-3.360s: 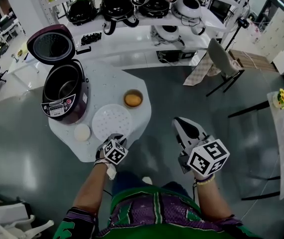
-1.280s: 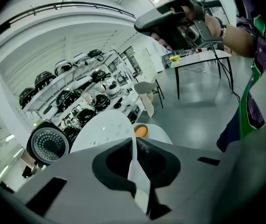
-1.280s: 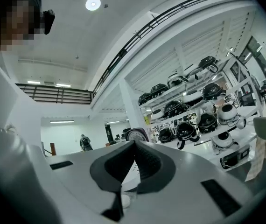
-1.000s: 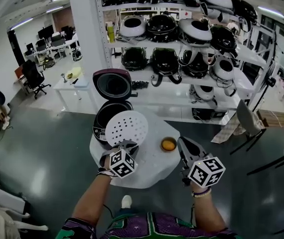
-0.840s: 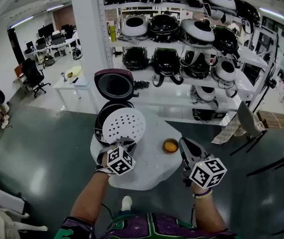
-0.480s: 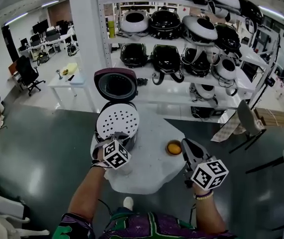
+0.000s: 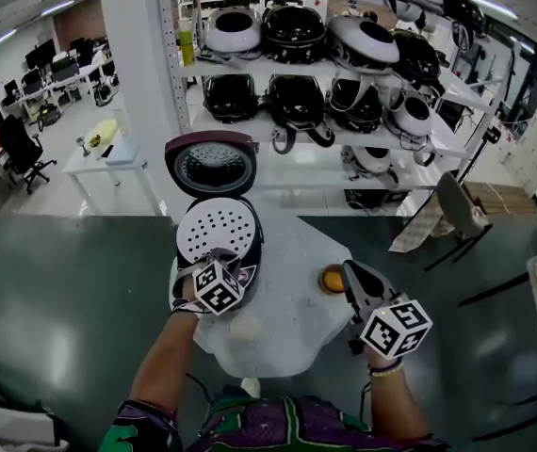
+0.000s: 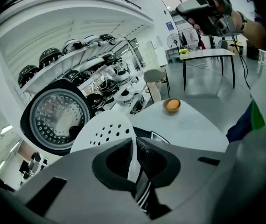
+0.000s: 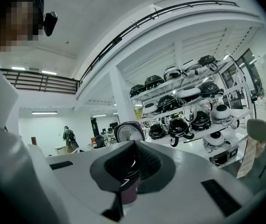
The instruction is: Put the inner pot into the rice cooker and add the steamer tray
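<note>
The left gripper (image 7: pixel 218 258) pinches the tray (image 7: pixel 214 228) by its edge, holding it over the open cooker (image 7: pixel 255 245) for lowering in, while the right gripper (image 7: pixel 352 275), shut and empty, hangs clear beside the bench (image 7: pixel 287 323).

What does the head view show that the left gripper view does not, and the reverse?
Only the head view: a small white round object on the table, near its front edge. Only the left gripper view: the rim of the steamer tray clamped in the left gripper. Both: the open lid, the tray, the bowl.
</note>
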The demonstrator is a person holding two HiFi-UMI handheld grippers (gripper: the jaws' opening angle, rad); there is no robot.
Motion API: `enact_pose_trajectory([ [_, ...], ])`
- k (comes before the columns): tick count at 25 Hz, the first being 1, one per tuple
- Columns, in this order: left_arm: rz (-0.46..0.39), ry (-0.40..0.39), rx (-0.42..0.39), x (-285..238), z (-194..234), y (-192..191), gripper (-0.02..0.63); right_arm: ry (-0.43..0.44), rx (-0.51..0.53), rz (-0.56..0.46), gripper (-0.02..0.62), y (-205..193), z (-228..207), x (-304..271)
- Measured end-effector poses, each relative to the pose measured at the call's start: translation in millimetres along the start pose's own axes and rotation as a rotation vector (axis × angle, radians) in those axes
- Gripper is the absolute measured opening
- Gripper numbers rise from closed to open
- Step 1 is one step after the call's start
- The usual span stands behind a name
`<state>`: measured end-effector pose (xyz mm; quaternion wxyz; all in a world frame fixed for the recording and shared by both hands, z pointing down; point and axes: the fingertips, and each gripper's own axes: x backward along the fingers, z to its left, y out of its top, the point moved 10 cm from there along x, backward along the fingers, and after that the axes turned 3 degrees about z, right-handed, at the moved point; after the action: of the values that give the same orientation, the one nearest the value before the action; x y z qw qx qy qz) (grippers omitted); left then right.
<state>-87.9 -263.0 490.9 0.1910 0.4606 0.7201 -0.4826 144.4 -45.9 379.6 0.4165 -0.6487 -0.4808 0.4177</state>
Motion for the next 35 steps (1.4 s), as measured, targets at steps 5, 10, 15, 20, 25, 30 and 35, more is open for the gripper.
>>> enact_pose_trajectory([
  [5,0.012,-0.058,-0.025,-23,19,-20,0.041,-0.052,-0.002,-0.001,0.005,-4,19,-22],
  [10,0.013,-0.118,-0.048,-42,25,-36,0.041,-0.094,0.006,-0.003,0.005,-9,37,-36],
  [15,0.023,-0.188,-0.047,-56,28,-43,0.041,-0.116,0.010,0.009,0.005,-17,44,-44],
  [20,0.038,-0.228,-0.029,-56,33,-39,0.043,-0.103,0.030,0.019,0.005,-10,44,-51],
  [25,0.004,-0.251,0.005,-52,31,-39,0.056,-0.086,0.040,0.016,0.005,-4,40,-55],
  [30,-0.048,-0.238,0.064,-41,40,-40,0.097,-0.064,0.049,0.012,0.005,3,39,-58],
  [35,-0.130,-0.177,0.145,-18,46,-44,0.097,-0.069,0.044,0.006,0.005,3,38,-56],
])
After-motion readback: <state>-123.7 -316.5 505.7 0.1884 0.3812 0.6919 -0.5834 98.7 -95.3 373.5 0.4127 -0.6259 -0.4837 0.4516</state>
